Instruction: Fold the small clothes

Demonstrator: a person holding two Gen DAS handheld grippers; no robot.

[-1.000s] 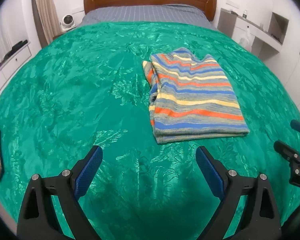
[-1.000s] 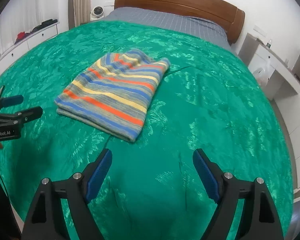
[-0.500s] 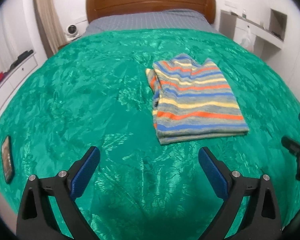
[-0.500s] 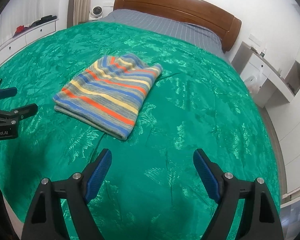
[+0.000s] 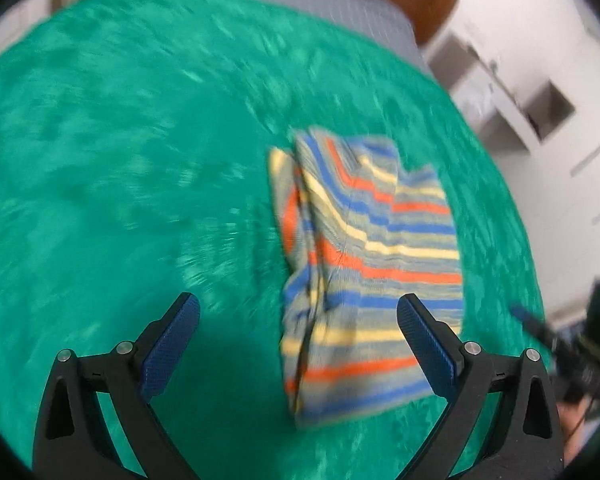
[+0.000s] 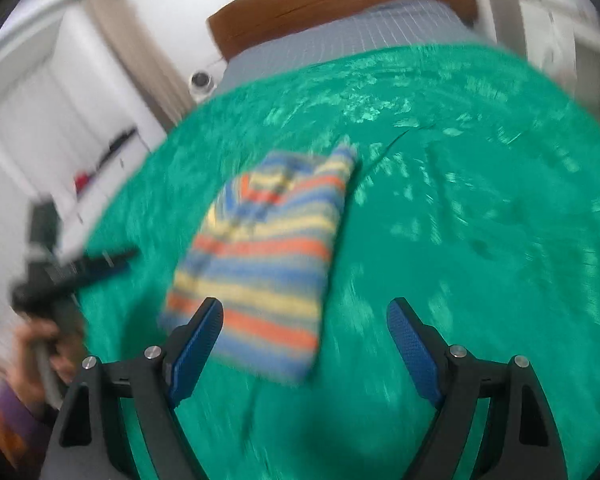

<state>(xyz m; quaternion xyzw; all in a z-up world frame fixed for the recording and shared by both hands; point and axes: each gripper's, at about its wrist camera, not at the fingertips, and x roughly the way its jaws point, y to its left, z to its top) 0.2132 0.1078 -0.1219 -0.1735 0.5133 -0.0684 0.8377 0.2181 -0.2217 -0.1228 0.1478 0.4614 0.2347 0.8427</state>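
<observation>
Striped sweater [image 5: 370, 276] lies folded into a neat rectangle on the green bedspread [image 5: 112, 184], right of the middle of the bed in the left wrist view. The left tongs [image 5: 298, 320] hang above its near left edge with the jaws spread wide and nothing between the pads; the picture is smeared, so the exact height over the cloth cannot be told. At the far right of this view the other tool pokes in, dark and blurred.

From the right wrist view the sweater [image 6: 264, 264] sits left of centre, its near corner just under the left blue pad. The right tongs [image 6: 304, 326] are likewise wide open and hold nothing. The left tongs [image 6: 112, 262] show at the left edge, gripped by a hand [image 6: 36, 356].

Judging by the tidy stack, this piece looks finished or one fold short. To do the next grasp well, each pair of tongs should settle over one near corner, pinch all layers together and not the bedspread beneath, then lift both corners evenly so the stripes stay aligned.
</observation>
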